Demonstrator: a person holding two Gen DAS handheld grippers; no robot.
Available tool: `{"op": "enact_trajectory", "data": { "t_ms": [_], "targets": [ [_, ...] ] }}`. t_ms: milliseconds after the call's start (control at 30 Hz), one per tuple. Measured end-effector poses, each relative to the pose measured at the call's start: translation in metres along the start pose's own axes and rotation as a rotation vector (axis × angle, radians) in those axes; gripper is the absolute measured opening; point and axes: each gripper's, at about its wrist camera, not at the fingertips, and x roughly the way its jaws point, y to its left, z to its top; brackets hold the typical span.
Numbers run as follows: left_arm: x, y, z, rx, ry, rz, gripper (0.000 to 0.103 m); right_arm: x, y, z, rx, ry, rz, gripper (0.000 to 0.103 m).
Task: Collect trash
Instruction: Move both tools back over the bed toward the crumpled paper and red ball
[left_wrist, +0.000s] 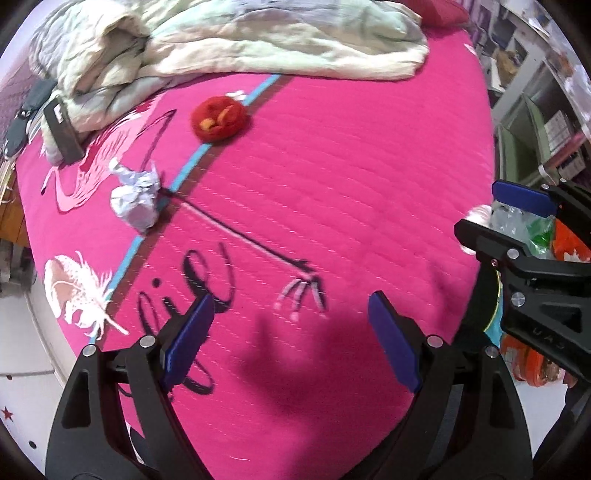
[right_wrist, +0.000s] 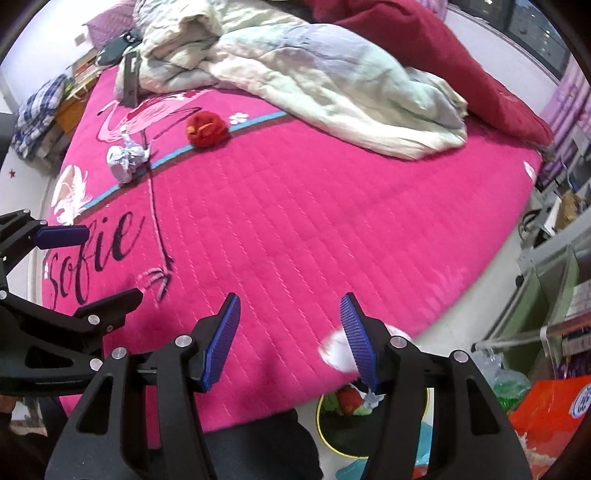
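Pink bed (right_wrist: 314, 221): paper wad (right_wrist: 123, 160), quilt (right_wrist: 295, 85)

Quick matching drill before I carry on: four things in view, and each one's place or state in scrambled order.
1 crumpled paper ball
2 red plush toy
3 pale blanket
4 bin

a on the blue stripe
b bunched at the far side of the bed
c on the floor beside the bed
d on the flamingo print

Pairs: 1-d, 2-a, 3-b, 4-c

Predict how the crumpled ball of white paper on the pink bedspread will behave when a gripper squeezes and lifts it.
The crumpled ball of white paper looks loosely scrunched, so it will probably crush further under the jaws rather than resist. It seems very light for its size. Its irregular creases and the soft quilted pink bedspread suggest it would tumble a little, not roll far.
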Motion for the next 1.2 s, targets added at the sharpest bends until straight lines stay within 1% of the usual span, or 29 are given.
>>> {"op": "enact_trajectory", "data": {
  "t_ms": [167,300,400,533,833,867,900,933,1000,1100,1167,1200],
  "targets": [
    [0.003,0.022,0.002,-0.015,0.002,0.008,0.084,0.011,0.022,0.020,-0.041,0.007,0.006,0.054],
    [0.008,0.044,0.005,-0.040,0.005,0.005,0.086,0.020,0.037,0.034,-0.065,0.013,0.010,0.054],
    [0.010,0.059,0.007,-0.069,0.002,0.005,0.086,0.027,0.045,0.044,-0.073,0.009,0.011,0.059],
    [0.017,0.079,0.013,-0.097,0.004,0.012,0.086,0.036,0.057,0.058,-0.091,0.010,0.020,0.059],
    [0.030,0.109,0.025,-0.126,0.014,0.020,0.087,0.058,0.077,0.084,-0.119,0.023,0.038,0.060],
    [0.031,0.111,0.025,-0.127,0.015,0.019,0.087,0.061,0.079,0.088,-0.128,0.026,0.036,0.060],
    [0.033,0.114,0.026,-0.127,0.016,0.017,0.090,0.063,0.080,0.091,-0.134,0.028,0.033,0.060],
    [0.035,0.117,0.028,-0.128,0.016,0.015,0.092,0.065,0.081,0.093,-0.137,0.030,0.033,0.061],
    [0.037,0.126,0.031,-0.137,0.015,0.029,0.092,0.070,0.084,0.099,-0.149,0.032,0.030,0.064],
    [0.043,0.138,0.035,-0.157,0.023,0.027,0.092,0.077,0.087,0.107,-0.166,0.036,0.023,0.067],
    [0.048,0.146,0.039,-0.169,0.030,0.034,0.092,0.083,0.089,0.112,-0.172,0.036,0.022,0.071],
    [0.050,0.148,0.040,-0.174,0.034,0.035,0.092,0.085,0.089,0.114,-0.177,0.037,0.022,0.072]
  ]
}}
